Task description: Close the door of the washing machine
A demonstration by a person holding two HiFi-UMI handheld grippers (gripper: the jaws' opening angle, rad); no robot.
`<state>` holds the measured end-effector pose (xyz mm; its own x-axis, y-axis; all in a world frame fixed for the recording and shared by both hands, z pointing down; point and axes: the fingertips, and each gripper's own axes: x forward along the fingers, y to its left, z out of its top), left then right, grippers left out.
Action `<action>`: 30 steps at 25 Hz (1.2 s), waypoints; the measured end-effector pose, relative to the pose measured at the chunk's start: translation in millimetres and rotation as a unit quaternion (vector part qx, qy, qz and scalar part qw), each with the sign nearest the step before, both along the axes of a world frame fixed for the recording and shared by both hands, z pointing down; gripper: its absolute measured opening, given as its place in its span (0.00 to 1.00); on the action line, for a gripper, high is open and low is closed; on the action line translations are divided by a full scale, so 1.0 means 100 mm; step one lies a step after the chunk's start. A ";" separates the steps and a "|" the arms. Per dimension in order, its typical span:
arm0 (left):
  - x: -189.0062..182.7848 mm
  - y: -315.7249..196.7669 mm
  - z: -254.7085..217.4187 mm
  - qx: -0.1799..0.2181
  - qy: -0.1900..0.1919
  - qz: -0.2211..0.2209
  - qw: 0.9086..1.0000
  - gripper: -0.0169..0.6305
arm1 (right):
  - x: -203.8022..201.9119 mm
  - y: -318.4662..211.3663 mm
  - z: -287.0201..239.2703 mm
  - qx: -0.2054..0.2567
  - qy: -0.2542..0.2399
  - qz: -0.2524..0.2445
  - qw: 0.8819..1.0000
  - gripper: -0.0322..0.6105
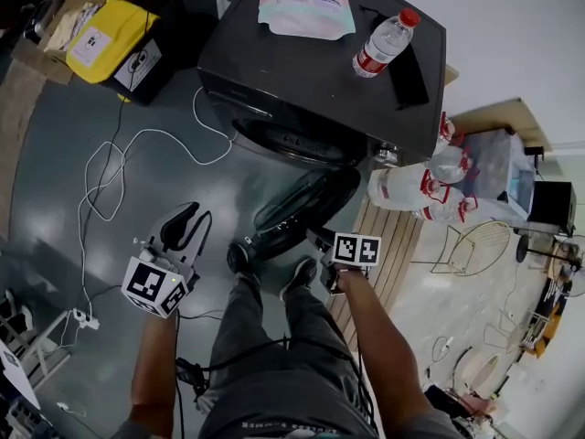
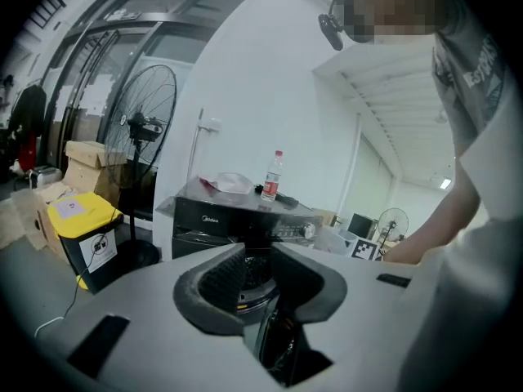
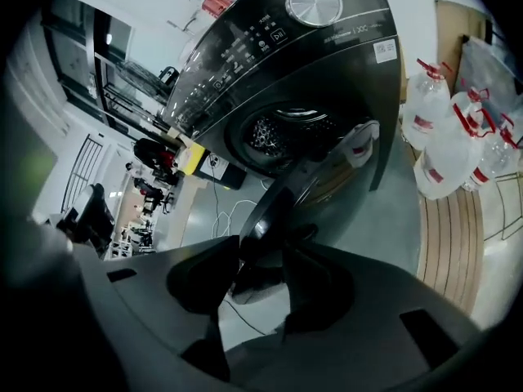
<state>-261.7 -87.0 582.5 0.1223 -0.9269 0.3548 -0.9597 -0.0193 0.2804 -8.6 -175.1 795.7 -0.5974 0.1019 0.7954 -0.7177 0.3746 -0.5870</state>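
Floor (image 1: 55, 154): grey and bare apart from a loose white cable (image 1: 119, 163). The person stands directly in front of the washing machine (image 1: 311, 71), feet close to the swung-out door.
Washing machine: black front-loader. A bottle (image 1: 384, 44) and a plastic packet (image 1: 306, 3) lie on its top, away from the work.
Door (image 1: 306, 204): wide open, hinged out toward the person. The drum opening (image 3: 282, 133) is exposed behind it.
Right gripper (image 1: 324, 245): brought to the door's free edge, probably because a push there gives the most leverage about the hinge.
Right jaws: spread apart in the right gripper view (image 3: 261, 256). The door's rim (image 3: 282, 194) runs up between them and seems to touch the left pad, but it is not clamped.
Left gripper (image 1: 183, 219): held off to the side, well clear of the door's swing and pointing at the machine's front.
Left jaws: released, with nothing between them in the left gripper view (image 2: 260, 268); only the distant machine shows through the gap.
Water jugs (image 1: 416, 190): beside the machine on its right, outside the door's arc.
Step (judgement): contact is made and the swing toward the drum is not yet done.
Risk (judgement): unclamped, the rim could slide off the pad partway through the arc.
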 end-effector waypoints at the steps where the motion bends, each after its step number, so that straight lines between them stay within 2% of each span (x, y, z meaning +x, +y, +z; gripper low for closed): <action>1: -0.06 0.02 0.00 0.001 0.001 -0.003 1.000 0.19 | -0.05 -0.02 0.00 0.000 -0.002 0.006 1.000 0.34; 10: -0.55 0.14 -0.05 0.013 -0.007 -0.013 1.000 0.19 | -0.41 -0.16 0.02 -0.013 -0.001 0.054 0.998 0.34; 21: -0.72 0.16 0.00 -0.005 -0.015 -0.056 0.998 0.19 | -0.78 -0.36 0.00 -0.011 -0.028 0.082 0.996 0.34; 30: -0.89 0.02 -0.03 -0.012 -0.011 -0.099 0.995 0.19 | -1.11 -0.58 0.00 -0.012 -0.038 0.133 0.990 0.33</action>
<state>-350.9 -85.1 579.7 -0.0705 -0.9234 0.3772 -0.9499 0.1776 0.2571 -119.2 -233.3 795.7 -0.6640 -0.0490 0.7461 -0.7422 0.1636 -0.6499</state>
